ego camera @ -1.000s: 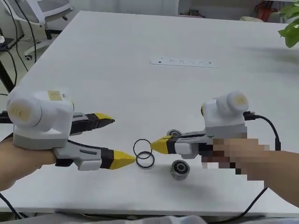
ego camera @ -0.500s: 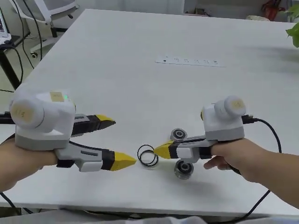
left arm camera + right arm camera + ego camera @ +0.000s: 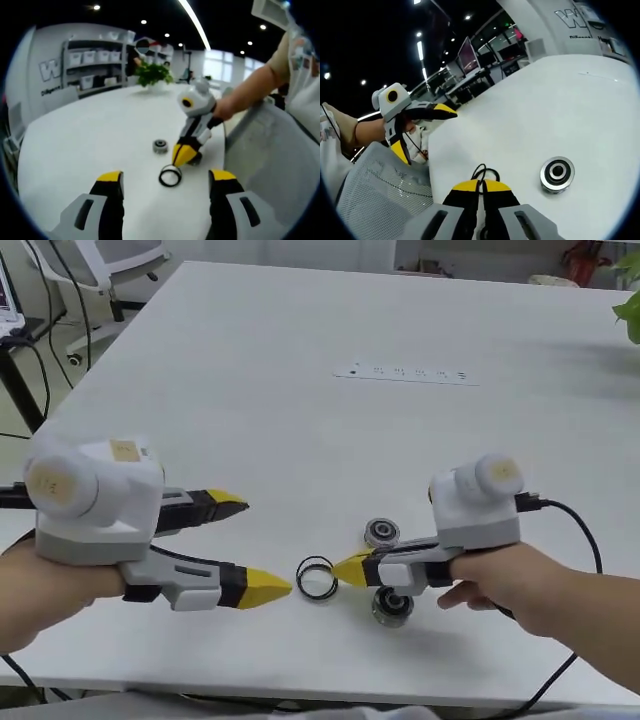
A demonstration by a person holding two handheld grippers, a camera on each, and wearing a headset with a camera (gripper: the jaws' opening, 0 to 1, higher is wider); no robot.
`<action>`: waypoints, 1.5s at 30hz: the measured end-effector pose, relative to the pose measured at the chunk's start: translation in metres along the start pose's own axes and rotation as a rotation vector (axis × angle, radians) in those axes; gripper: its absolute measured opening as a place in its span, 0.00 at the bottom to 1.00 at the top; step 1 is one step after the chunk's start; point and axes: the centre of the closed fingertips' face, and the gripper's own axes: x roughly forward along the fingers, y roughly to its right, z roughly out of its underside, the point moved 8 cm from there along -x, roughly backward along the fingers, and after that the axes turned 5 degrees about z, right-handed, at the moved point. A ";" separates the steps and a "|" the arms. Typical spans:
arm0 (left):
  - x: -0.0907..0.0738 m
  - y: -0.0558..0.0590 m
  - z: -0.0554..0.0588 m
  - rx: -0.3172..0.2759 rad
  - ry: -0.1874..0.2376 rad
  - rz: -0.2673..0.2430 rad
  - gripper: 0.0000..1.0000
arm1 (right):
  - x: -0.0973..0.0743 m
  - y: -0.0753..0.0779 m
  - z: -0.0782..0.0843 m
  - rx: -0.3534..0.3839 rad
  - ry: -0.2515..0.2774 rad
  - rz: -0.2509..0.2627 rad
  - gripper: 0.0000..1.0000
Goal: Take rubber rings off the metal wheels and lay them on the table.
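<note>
The white surface (image 3: 250,390) carries two black rubber rings (image 3: 316,578), lying flat and overlapping, off any wheel. They sit right at the tips of the right gripper (image 3: 348,568) and ahead of the gap between the fingers of the left gripper (image 3: 255,546), so they lie between the two tools. One metal wheel (image 3: 381,532) stands just beyond the right fingers, apart from the rings. A second wheel (image 3: 391,606) lies on their near side, partly covered by that gripper's body. Far past both pairs of fingers lies a white power strip (image 3: 408,373). A cable (image 3: 575,525) trails from the back of the right gripper.

The left gripper view adds shelving (image 3: 95,60) with bins and a plant (image 3: 152,75) far ahead of its fingers. In it the right gripper comes in from the right with its yellow tip down at the rings' edge. The right gripper view adds a monitor (image 3: 470,52) in the distance and a mesh chair (image 3: 370,190) off to the left of its fingers, below the left gripper.

The left fingers are spread wide, holding and touching nothing. The right fingers are pressed together with no gap. A black loop of ring rises right at their tips, but whether it is pinched or merely touched cannot be told.
</note>
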 end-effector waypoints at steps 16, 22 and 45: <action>-0.001 0.002 0.000 -0.005 -0.001 0.000 0.69 | 0.001 0.001 0.003 -0.033 -0.020 0.030 0.10; -0.002 0.003 -0.002 -0.003 -0.002 0.001 0.69 | -0.003 0.000 -0.001 -0.039 -0.011 0.035 0.15; -0.002 0.003 -0.016 0.006 0.017 -0.013 0.71 | -0.049 -0.001 -0.037 -0.092 0.140 0.091 0.32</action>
